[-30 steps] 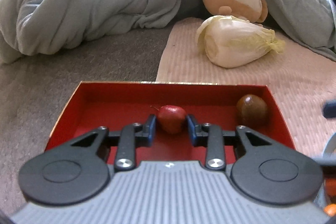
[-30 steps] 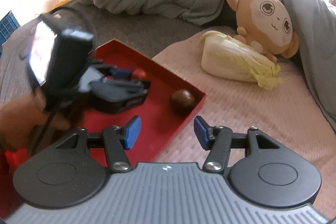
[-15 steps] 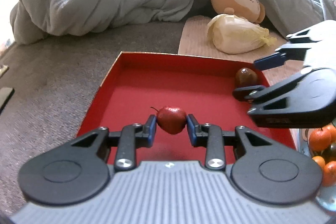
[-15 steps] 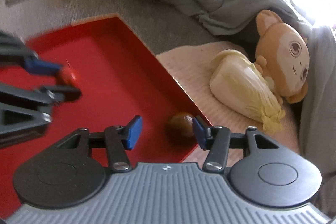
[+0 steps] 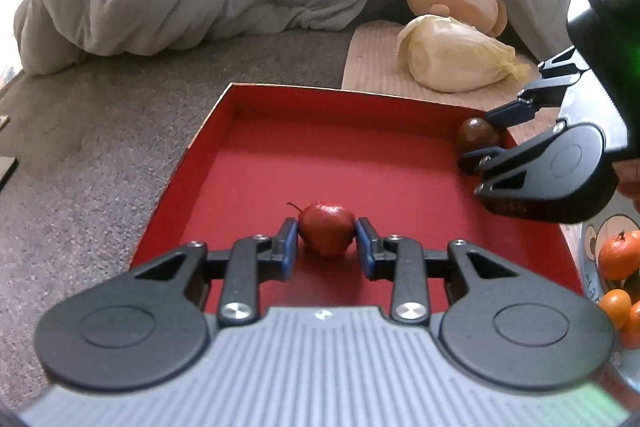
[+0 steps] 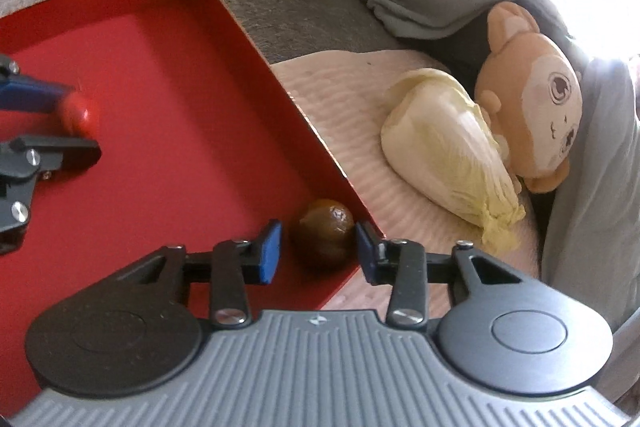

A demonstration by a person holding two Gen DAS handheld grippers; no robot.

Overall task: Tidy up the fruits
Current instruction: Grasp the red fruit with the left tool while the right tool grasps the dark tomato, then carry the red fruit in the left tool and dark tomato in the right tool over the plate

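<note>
Your left tongs (image 5: 325,242) are clenched on the red fruit (image 5: 325,233) inside the red tray (image 5: 256,147), ready to lift; right tongs (image 6: 318,250), released, straddle the brown fruit (image 6: 325,235) in the corner, w/ one finger outside the wall.

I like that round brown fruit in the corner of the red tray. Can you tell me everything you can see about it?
The round brown fruit is dull olive-brown and smooth, with a small darker dimple on top. It sits tucked into a corner of the red tray, right against the wall. The right gripper is open around it, one blue pad on each side, not squeezing yet. What kind of fruit it is can't be told.
</note>
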